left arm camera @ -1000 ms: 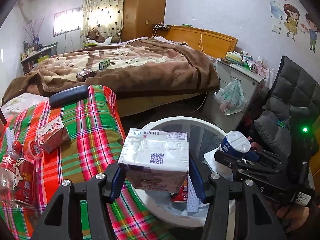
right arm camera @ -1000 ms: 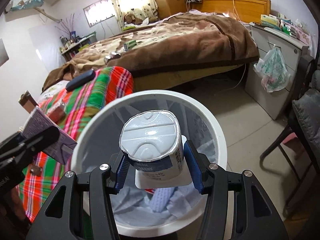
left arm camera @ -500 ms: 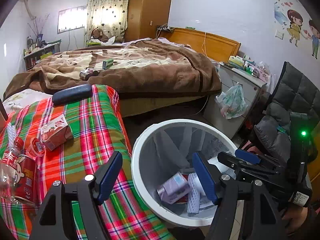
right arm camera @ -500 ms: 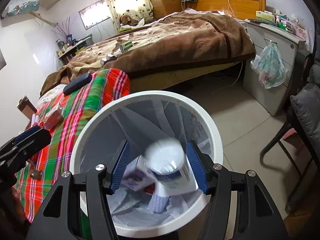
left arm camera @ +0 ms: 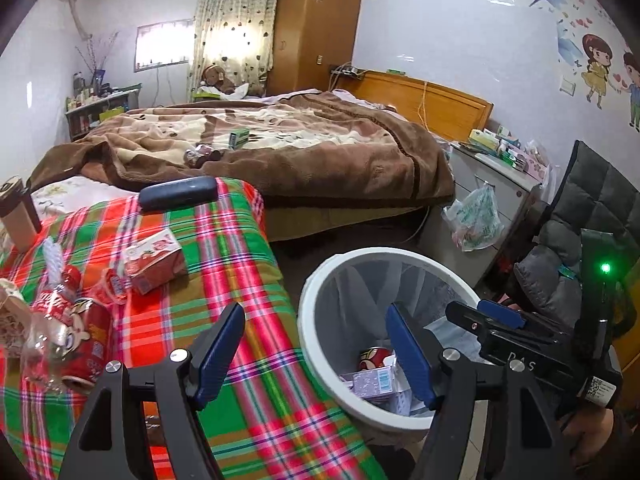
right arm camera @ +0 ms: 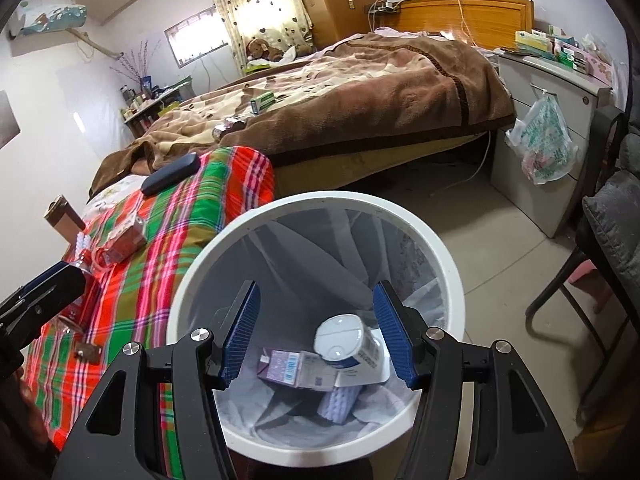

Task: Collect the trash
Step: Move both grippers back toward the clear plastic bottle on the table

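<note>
Both drops done: carton and cup now in bin. Our left gripper and right gripper jaws just opened wide, empty. Next, we swing left to red box on plaid surface, approach low, square jaws across short sides.

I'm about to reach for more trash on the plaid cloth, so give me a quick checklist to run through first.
1. Left gripper empty, jaws apart: ok.
2. Right gripper empty, jaws apart: ok.
3. Purple carton and white cup inside the bin: ok.
4. Bin upright beside the plaid cloth: ok.
5. Trash left on the cloth: red carton, red can, clear bottle: not ok.
6. Whether the can is empty: cannot tell.
</note>
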`<state>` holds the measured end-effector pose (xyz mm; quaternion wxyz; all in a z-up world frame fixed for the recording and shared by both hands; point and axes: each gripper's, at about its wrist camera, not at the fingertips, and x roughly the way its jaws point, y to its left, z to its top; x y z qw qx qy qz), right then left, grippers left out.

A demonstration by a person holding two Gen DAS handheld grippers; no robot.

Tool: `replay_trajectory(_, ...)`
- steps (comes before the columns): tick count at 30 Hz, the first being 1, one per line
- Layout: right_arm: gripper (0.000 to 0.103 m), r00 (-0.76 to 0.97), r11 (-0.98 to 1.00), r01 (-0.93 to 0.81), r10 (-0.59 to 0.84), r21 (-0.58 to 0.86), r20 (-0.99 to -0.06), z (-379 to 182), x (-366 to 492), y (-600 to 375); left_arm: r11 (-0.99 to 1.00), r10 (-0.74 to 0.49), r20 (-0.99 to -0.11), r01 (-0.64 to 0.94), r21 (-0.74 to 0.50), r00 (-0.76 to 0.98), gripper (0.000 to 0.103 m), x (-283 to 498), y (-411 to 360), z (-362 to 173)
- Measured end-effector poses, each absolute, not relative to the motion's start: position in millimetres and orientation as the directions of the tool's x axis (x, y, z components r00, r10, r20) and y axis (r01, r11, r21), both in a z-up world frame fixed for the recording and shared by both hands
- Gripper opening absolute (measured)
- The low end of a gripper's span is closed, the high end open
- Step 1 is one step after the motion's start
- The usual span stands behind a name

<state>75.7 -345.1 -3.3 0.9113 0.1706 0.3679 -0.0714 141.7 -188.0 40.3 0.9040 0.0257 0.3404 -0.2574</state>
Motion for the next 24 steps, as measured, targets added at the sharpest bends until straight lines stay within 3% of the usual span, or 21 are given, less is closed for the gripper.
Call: replay_trajectory(24, 0.06, 0.748, 0.955, 0.13, 0.082, 0.267, -0.658, 8.8, 91.1, -273.8, 0.952, -0.294, -0.603, 0.281, -0.119, 0.741, 0.072, 130.8, -68.6, 45.5)
